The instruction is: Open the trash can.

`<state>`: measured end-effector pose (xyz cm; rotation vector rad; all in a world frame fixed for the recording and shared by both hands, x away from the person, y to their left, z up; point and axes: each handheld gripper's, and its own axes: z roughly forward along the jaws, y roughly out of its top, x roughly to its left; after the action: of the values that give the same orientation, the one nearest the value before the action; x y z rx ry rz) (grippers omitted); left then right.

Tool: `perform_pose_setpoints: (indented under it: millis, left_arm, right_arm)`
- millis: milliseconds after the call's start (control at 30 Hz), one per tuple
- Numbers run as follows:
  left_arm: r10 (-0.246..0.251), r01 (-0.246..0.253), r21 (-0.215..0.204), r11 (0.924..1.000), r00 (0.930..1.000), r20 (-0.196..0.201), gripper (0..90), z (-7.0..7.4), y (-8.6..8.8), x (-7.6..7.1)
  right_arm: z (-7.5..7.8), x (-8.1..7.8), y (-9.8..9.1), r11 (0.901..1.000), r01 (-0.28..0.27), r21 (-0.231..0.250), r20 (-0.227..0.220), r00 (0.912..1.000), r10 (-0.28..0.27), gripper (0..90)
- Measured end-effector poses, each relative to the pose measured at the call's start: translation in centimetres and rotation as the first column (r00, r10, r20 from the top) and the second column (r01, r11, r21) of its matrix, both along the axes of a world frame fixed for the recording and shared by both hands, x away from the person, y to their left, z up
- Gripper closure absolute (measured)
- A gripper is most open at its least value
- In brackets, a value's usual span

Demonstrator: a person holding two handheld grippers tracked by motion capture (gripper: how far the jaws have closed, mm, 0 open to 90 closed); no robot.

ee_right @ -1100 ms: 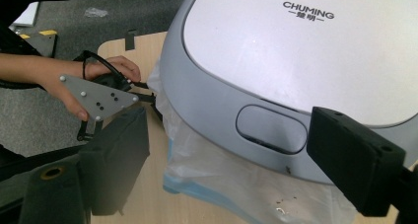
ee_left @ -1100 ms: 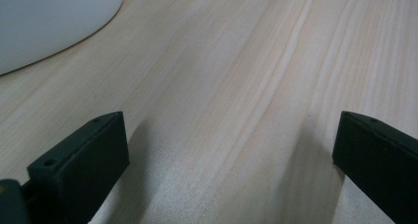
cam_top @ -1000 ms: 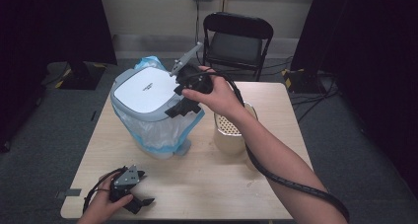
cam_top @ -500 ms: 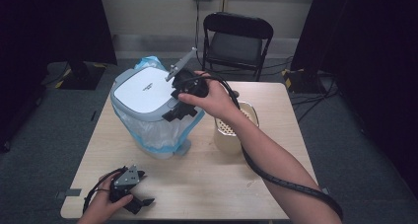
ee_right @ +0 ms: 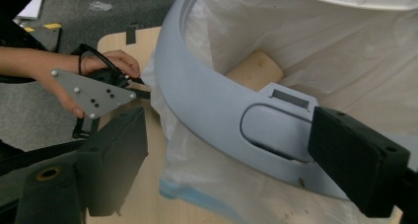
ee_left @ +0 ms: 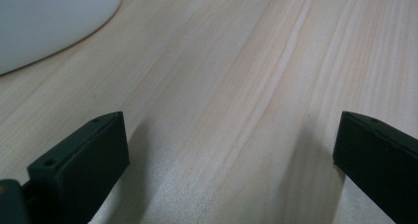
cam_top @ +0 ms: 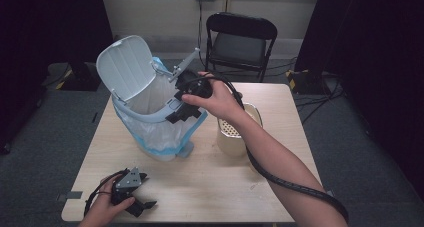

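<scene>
Two grippers | right gripper (cam_top: 181, 108): jaws apart, just been closing a little, at front rim of lidded bin (cam_top: 150, 118), contact unclear; lid (cam_top: 125, 66) raised | left gripper (cam_top: 142, 207): jaws apart, resting on table (cam_top: 210, 182) near front-left corner

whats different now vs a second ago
The bin's white lid has swung up and stands open. The right gripper is at the front rim by the latch, jaws open after closing a little. The left gripper and the beige container stayed put.

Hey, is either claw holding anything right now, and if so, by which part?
Nothing is held. The right claw stands open at the bin rim's latch; the left claw is open over the table.
</scene>
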<state>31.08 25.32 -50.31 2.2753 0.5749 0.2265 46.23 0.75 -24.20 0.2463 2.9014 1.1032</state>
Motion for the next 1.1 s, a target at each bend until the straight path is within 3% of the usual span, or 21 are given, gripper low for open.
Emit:
perform_pose_setpoints:
  millis: [33,233,633,1100]
  left_arm:
    - [0.0,0.0,0.0,1.0,1.0,0.0,0.0,0.0,0.0,0.0]
    - [-0.002,0.002,0.002,1.0,1.0,-0.001,0.0,0.0,0.0,0.0]
    - [0.0,0.0,0.002,1.0,1.0,-0.001,0.0,0.0,0.0,0.0]
    - [0.0,0.0,0.002,1.0,1.0,-0.001,0.0,0.0,0.0,0.0]
  right_arm:
    - [0.1,0.0,-0.1,1.0,-0.004,0.0,-0.001,1.0,0.004,19.1]
    - [-0.4,0.0,-1.3,0.9991,0.018,0.039,-0.005,0.9998,-0.017,16.1]
    - [-0.6,-0.7,-4.4,0.9978,0.041,0.053,0.001,0.9992,-0.041,15.9]
    - [-1.6,-1.4,-6.3,0.9975,0.053,0.046,-0.007,0.9986,-0.052,15.9]
